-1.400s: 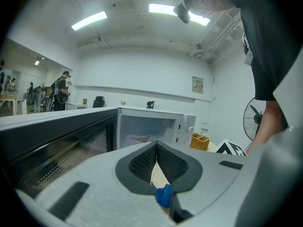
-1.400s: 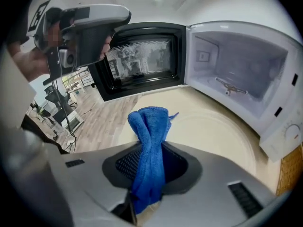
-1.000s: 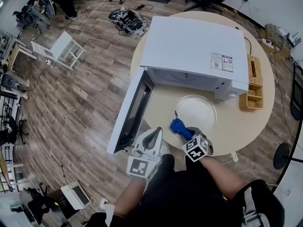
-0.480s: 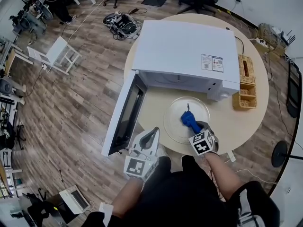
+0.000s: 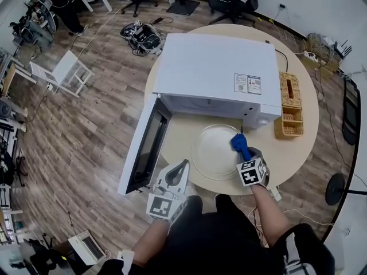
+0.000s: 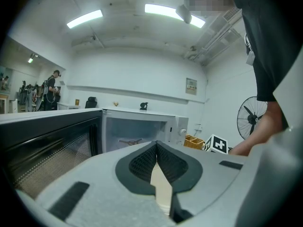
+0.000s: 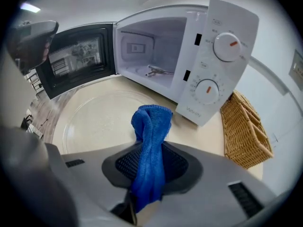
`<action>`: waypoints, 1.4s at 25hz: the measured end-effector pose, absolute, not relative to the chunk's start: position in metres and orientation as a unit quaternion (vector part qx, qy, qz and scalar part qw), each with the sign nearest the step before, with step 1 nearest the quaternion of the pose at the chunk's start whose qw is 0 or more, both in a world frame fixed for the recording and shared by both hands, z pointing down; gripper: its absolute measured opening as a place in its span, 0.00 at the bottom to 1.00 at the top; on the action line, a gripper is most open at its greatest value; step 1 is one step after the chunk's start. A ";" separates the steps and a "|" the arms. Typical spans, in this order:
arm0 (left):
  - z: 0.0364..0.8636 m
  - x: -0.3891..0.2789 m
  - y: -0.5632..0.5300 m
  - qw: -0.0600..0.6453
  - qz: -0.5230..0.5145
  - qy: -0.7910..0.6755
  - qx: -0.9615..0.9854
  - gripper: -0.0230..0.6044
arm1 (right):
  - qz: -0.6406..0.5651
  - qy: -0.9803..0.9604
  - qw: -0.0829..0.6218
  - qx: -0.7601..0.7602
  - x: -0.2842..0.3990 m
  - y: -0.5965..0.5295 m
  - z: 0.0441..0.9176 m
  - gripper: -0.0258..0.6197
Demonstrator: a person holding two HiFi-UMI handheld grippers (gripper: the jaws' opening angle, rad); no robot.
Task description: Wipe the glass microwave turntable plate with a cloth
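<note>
On table point(image 5: 289, 153), right gripper point(image 5: 244, 152) clamps blue cloth point(image 5: 237, 143) at glass plate point(image 5: 212, 153) right rim; left gripper point(image 5: 183, 166) closed, empty.

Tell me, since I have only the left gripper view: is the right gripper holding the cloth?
Observer: Yes, the right gripper has its jaws shut on a blue cloth.
Operator: Where is it on the plate?
Observer: At the right edge of the glass plate, by the control panel of the microwave.
Operator: Anything beyond that side?
Observer: A wicker basket stands on the table, right of the microwave.
</note>
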State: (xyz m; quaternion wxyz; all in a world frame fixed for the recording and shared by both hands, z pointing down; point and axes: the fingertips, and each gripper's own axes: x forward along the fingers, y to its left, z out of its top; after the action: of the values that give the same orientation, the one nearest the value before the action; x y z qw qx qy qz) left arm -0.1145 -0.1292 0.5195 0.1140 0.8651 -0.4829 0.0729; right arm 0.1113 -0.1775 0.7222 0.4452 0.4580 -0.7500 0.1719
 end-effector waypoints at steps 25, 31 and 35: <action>0.471 -0.117 -0.143 0.057 0.043 -0.512 0.856 0.05 | -0.107 -0.897 0.089 0.419 -0.003 -0.183 0.416 0.19; 0.440 -0.114 -0.153 0.022 0.029 -0.512 0.858 0.05 | -0.111 -0.899 -0.019 0.423 0.001 -0.179 0.345 0.19; 0.415 -0.112 -0.159 0.010 0.008 -0.515 0.857 0.05 | -0.137 -0.895 -0.041 0.422 0.005 -0.177 0.320 0.19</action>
State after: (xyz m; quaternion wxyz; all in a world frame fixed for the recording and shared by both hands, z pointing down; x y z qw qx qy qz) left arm -0.1118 -0.1590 0.4154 0.0099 0.8572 -0.5149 0.0084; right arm 0.0052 -0.1766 0.3197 -0.0414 0.4221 -0.8952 -0.1373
